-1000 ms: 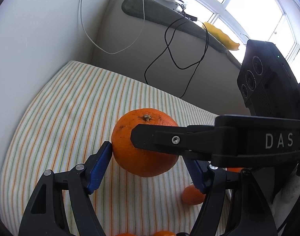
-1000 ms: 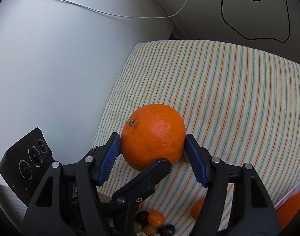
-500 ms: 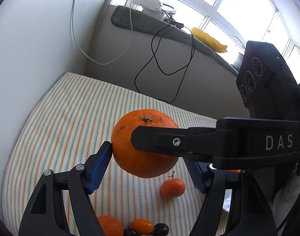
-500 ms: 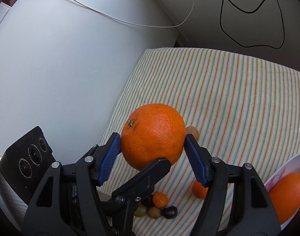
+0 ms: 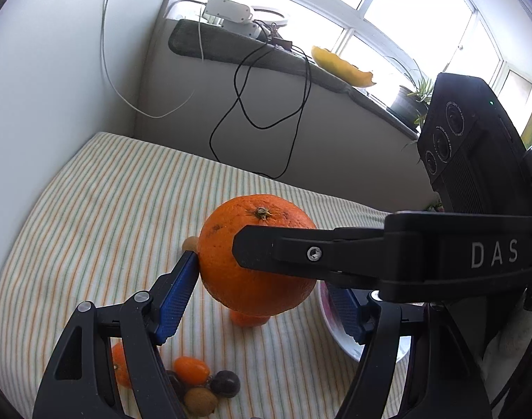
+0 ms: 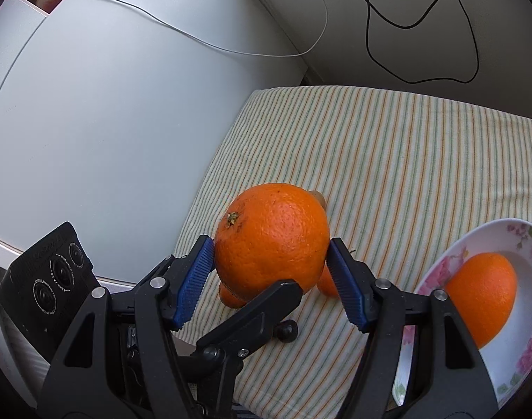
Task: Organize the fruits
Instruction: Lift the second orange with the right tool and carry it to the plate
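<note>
- Striped cloth (image 5: pixel 101 209) in green, orange and cream covers the table, which is hemmed in by a pale wall on one side and a grey wall under a bright window at the back.
- Both claws grip one large orange (image 5: pixel 255 255), held up clear of the cloth with its stem end upward.
- Left claw (image 5: pixel 262 296) has its blue pads pressed on the orange's two sides; right claw (image 6: pixel 271 279) clamps the same fruit, its pads also on both flanks. In the left wrist view one black finger (image 5: pixel 300 253) of the right claw crosses the front of the orange.
- Below the orange, a small mandarin (image 5: pixel 246 317) lies on the cloth. Nearer the front sits a cluster: a kumquat (image 5: pixel 190 370), a dark round fruit (image 5: pixel 225 382) and a tan one (image 5: pixel 199 401), touching one another.
- Another small tan fruit (image 6: pixel 318 197) peeks out behind the orange.
- To the right, a floral bowl (image 6: pixel 510 234) stands near the cloth's front edge and holds a second orange (image 6: pixel 482 289).
- Black cable (image 5: pixel 252 104) and a white cable (image 5: pixel 108 52) hang down the walls, off the cloth.
- Most of the cloth's far half lies bare.
</note>
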Demonstrator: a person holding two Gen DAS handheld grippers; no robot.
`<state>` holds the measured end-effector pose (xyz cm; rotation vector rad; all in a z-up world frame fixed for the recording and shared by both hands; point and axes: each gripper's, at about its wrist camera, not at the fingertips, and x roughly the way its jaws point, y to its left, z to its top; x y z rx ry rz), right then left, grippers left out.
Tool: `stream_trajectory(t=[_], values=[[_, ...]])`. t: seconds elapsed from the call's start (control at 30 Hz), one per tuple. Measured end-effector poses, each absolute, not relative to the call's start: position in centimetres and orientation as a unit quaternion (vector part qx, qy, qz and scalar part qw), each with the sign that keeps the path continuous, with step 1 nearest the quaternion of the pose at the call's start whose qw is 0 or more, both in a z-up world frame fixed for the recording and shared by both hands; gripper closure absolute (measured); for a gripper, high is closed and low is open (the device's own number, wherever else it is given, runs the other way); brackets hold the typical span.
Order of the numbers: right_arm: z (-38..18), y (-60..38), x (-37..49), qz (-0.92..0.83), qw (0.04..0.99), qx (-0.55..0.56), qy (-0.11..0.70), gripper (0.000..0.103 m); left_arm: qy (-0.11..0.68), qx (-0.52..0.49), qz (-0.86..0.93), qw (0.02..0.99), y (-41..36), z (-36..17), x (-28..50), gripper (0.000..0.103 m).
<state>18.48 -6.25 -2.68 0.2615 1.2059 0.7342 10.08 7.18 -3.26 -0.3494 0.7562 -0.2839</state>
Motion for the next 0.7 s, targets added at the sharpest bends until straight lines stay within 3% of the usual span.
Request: stream_trajectory(t=[0.7], values=[[-1.2,-16.5,14.3,0.301,0.774,0.143,0.539,0.033,0.366,-0.152,-0.190,0.898,-1.1,-2.4,7.6,0.031]])
